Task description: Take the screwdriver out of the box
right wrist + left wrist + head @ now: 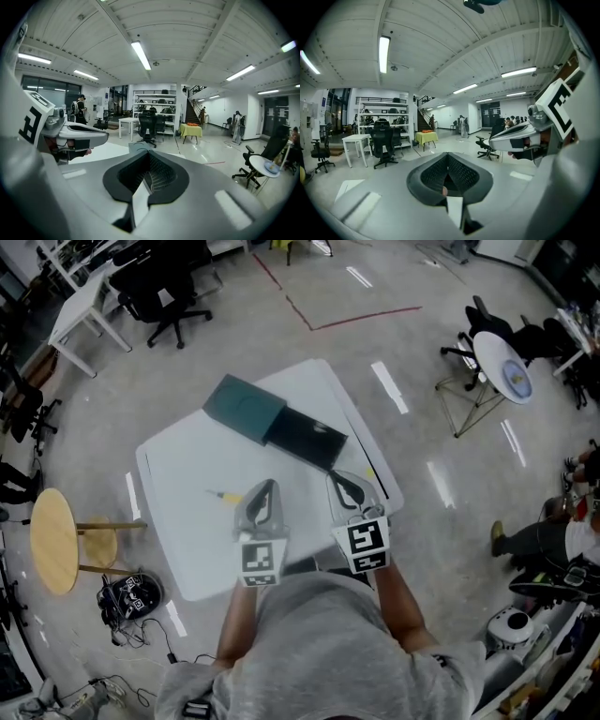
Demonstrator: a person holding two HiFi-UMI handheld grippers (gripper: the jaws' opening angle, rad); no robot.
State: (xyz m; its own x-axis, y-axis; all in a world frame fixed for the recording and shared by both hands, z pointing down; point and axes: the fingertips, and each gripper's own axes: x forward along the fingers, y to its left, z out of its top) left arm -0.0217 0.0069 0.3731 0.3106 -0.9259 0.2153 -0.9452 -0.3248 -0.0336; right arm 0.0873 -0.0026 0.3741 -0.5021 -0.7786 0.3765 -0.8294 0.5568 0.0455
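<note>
The screwdriver (225, 495) lies on the table (187, 531), outside the box (305, 437). It is at 9 o'clock from the left gripper (266, 489), just beside it, with its long axis running about 10 to 4 o'clock. The right gripper (337, 479) is farther away. Both pairs of jaws are closed together, with nothing between them

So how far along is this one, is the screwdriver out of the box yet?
Done, by the look of it: a small yellow-handled tool, apparently the screwdriver, lies on the white table, apart from the open box and its lid. In hand: nothing; the left gripper and right gripper are both shut and empty, close to the person. Left: nothing of the task that shows.
</note>
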